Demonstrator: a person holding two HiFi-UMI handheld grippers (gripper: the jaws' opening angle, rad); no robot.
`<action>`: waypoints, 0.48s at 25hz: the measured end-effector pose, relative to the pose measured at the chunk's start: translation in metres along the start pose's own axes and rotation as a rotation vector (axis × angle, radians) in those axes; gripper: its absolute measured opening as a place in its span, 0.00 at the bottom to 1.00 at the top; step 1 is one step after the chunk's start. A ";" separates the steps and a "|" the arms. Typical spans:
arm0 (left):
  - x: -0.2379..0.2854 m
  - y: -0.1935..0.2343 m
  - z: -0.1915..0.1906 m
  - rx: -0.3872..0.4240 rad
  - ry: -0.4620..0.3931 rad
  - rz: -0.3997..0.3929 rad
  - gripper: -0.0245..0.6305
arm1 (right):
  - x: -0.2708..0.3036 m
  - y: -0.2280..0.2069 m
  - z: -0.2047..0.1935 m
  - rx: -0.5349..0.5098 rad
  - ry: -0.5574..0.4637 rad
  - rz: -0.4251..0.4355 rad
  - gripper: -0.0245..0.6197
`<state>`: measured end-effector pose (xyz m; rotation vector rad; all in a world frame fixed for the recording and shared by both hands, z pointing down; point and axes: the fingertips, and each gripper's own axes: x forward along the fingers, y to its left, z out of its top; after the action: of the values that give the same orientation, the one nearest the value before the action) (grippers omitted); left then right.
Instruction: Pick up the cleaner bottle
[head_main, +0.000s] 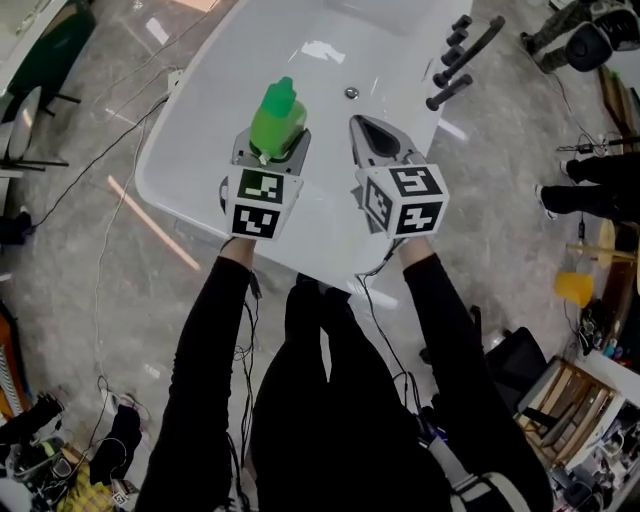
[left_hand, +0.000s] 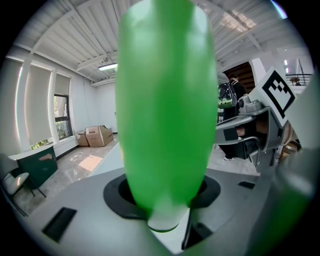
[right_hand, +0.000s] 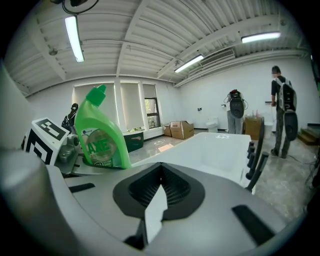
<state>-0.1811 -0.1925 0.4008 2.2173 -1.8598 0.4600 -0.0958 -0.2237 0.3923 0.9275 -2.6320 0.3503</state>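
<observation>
Test lab or workshop hall: lone tub (head_main: 200, 150) on bare polished floor (head_main: 60, 260), loose cables (head_main: 120, 130), boxes (right_hand: 180, 129) by wall, strip lights (right_hand: 75, 37) on ribbed ceiling (right_hand: 150, 40).

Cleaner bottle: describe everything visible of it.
The cleaner bottle is bright green glossy plastic, with a flattened body, an angled green cap and a green label with white lettering. It stands roughly upright in the air over the white tub, clamped low on its body by the left gripper. Nothing else touches it.
</observation>
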 end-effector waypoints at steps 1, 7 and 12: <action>-0.005 -0.001 0.000 0.008 0.002 -0.004 0.34 | -0.002 0.003 -0.001 -0.001 0.003 0.002 0.04; -0.029 -0.006 -0.004 0.023 0.012 -0.011 0.34 | -0.013 0.021 -0.007 -0.013 0.026 0.021 0.04; -0.042 -0.005 -0.005 0.007 0.012 -0.004 0.34 | -0.018 0.039 -0.007 -0.029 0.034 0.048 0.04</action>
<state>-0.1833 -0.1519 0.3900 2.2177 -1.8509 0.4787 -0.1063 -0.1816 0.3870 0.8433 -2.6243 0.3358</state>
